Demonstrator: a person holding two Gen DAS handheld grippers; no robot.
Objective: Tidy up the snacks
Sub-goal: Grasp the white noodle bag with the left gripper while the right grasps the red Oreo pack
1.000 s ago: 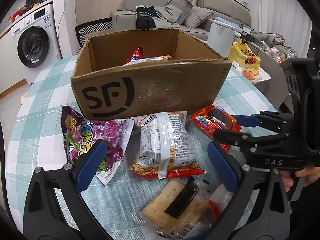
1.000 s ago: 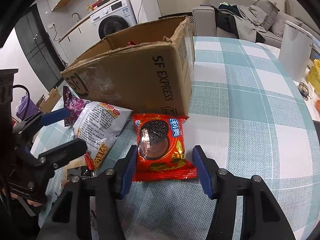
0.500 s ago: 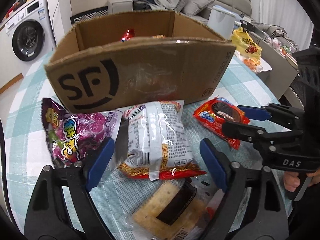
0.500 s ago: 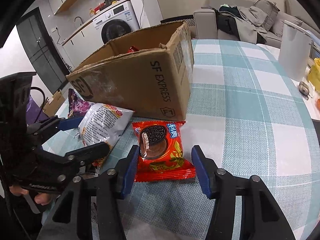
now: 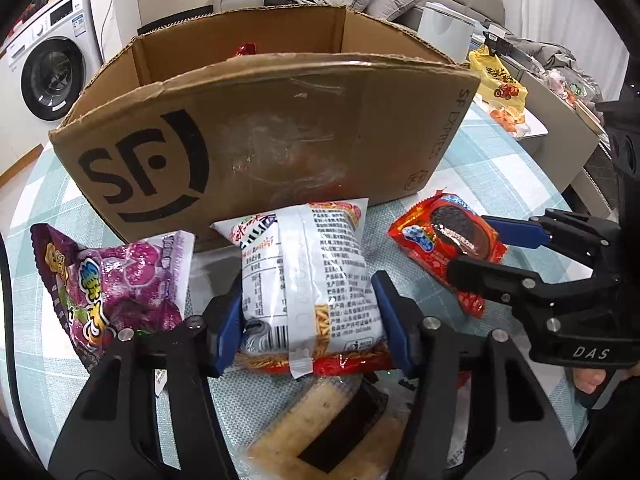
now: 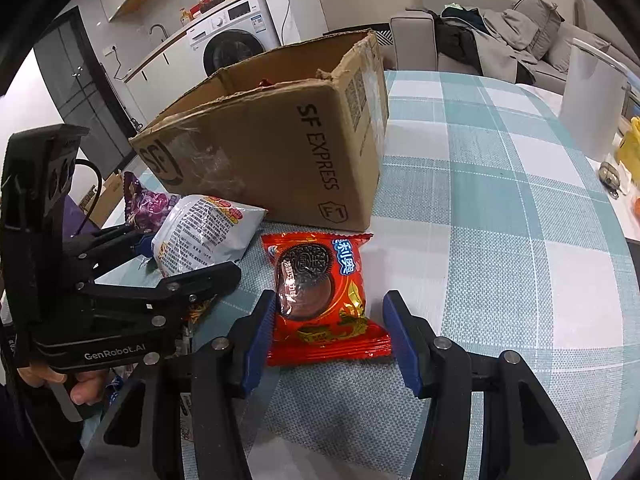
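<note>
Left hand-held gripper just closed, pads pinching white crinkly noodle-snack bag, centre frame, on desk before brown cardboard box. Slippery film, grip low: could slide out, snag box wall. Right hand-held gripper straddling red cookie packet, contact unclear.

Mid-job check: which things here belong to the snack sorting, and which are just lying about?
Job:
- cardboard box
- white noodle-snack bag, pinched in left hand-held gripper
- red cookie pack, between right hand-held gripper pads
- purple candy bag
- cracker pack

Lying about:
- washing machine
- sofa
- yellow bag
</note>
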